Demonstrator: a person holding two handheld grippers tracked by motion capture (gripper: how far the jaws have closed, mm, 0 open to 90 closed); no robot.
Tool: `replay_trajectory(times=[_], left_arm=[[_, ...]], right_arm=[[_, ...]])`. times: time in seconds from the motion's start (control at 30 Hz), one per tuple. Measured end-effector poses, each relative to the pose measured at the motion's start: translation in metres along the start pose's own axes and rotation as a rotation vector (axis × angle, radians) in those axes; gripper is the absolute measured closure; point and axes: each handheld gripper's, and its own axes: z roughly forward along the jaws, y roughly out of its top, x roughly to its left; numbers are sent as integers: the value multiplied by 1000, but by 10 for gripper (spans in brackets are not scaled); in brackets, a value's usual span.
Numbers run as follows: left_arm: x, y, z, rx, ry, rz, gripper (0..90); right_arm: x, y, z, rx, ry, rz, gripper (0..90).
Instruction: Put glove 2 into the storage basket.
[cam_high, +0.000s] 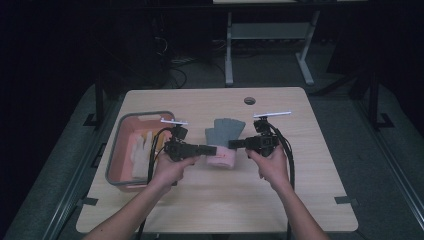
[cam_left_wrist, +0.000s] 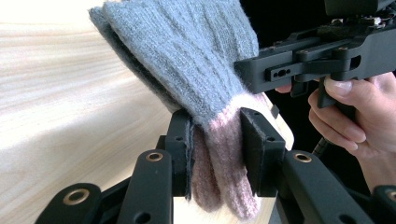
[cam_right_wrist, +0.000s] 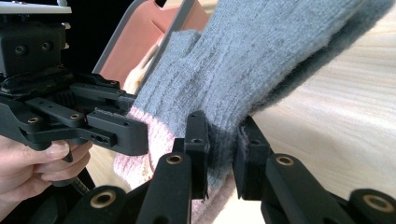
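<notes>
High view: two grippers met over mid-table, left gripper (cam_high: 210, 149) and right gripper (cam_high: 234, 144) pointing at each other, with a glove (cam_high: 224, 135) pinched between them, just right of a bin (cam_high: 116, 150) of cloth items. Probably gripped from both sides at the cuff so as to lift it flat and keep it from flopping on the way to the bin. Left gripper view: jaws nearly closed, clamped on the pink cuff (cam_left_wrist: 223, 154), grey fingers fanned up and away over the table (cam_left_wrist: 60, 116), right gripper (cam_left_wrist: 280, 74) pressed in from the side. Right gripper view: jaws likewise clenched on grey knit (cam_right_wrist: 252, 65) near the cuff, bin (cam_right_wrist: 154, 42) behind.
</notes>
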Motion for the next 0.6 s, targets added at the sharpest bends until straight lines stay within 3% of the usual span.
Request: replay_trajectory(times=[0.6], left_arm=[[6,3,-22,-22,30,4,661]], right_arm=[[15,15,16,22,15,-25,773]])
